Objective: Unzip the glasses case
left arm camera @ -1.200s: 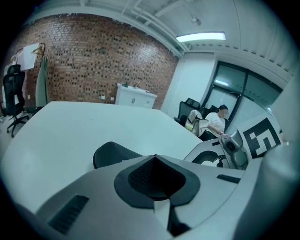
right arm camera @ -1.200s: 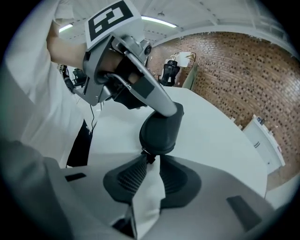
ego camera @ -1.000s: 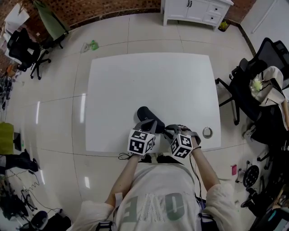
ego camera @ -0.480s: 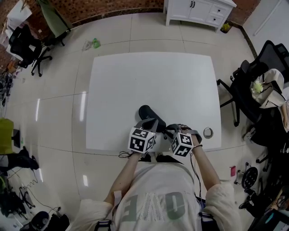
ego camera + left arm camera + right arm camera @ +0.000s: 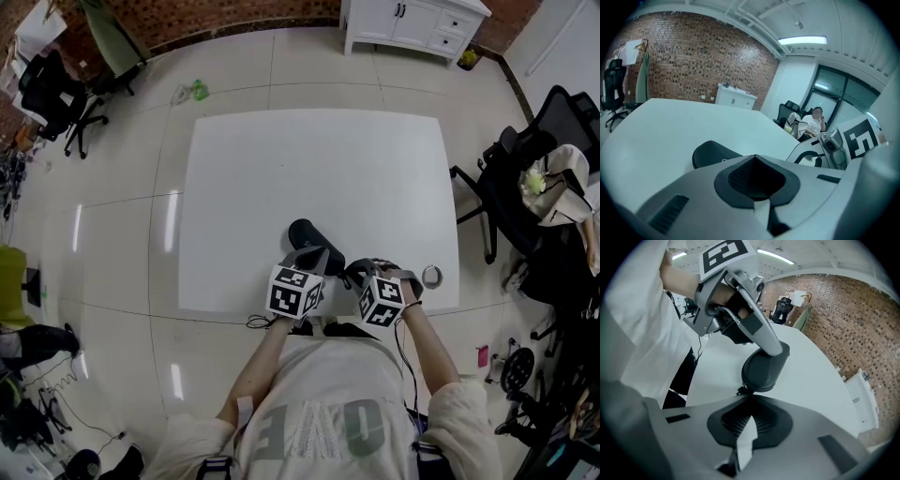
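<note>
1. Barely any change is seen in the glasses case (image 5: 312, 236): it lies near the front edge of the white table (image 5: 281, 169), at much the same place as half a second ago, and is shut as far as can be told.
2. The right gripper (image 5: 356, 272) has been drawn very slightly to the person's right. Its jaws are closed, and a small dark zip pull (image 5: 742, 391) appears to be pinched at their tips.
3. The left gripper (image 5: 317, 255) has been kept where it was. Its jaws are pressed together with nothing between them, and their tip is laid on the top of the case, seemingly to pin it down.
4. From this it is judged that the draw along the zip is only just being started; no opened seam is shown.
5. The zip's track cannot be followed: from above it is covered by the marker cubes (image 5: 295, 292), and the right gripper view is cut off by its own jaws.
6. Further out, a small ring (image 5: 430, 276) is seen by the table's front right corner, well apart from the case.
</note>
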